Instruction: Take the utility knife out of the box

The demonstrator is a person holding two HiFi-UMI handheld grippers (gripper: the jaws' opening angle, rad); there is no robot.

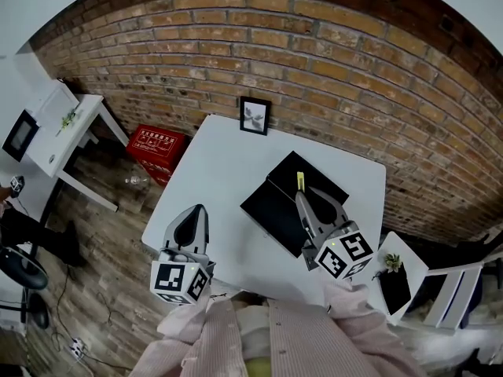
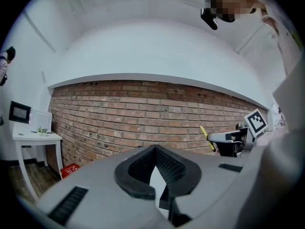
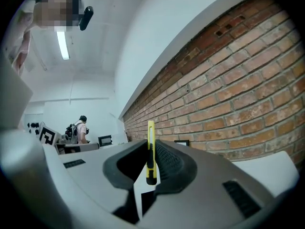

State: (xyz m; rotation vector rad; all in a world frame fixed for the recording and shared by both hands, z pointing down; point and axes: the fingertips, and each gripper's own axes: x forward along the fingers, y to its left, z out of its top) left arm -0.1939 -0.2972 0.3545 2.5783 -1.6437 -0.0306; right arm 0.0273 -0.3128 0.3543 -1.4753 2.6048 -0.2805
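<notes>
A yellow utility knife (image 1: 300, 181) stands upright between the jaws of my right gripper (image 1: 306, 196), which is shut on it. That gripper hangs above the open black box (image 1: 271, 210) on the white table (image 1: 220, 171). In the right gripper view the knife (image 3: 150, 132) sticks up from the pads, against the brick wall. My left gripper (image 1: 199, 210) hovers over the table's near left part, shut with nothing in it (image 2: 154, 149). The left gripper view also catches the right gripper (image 2: 224, 137) with the knife (image 2: 207, 138) at its tip.
A small framed picture (image 1: 254, 115) leans against the brick wall at the table's far edge. A red crate (image 1: 157, 146) lies on the floor to the left, beside a white side table (image 1: 63, 124). A low white shelf with a plant (image 1: 391, 263) stands at the right.
</notes>
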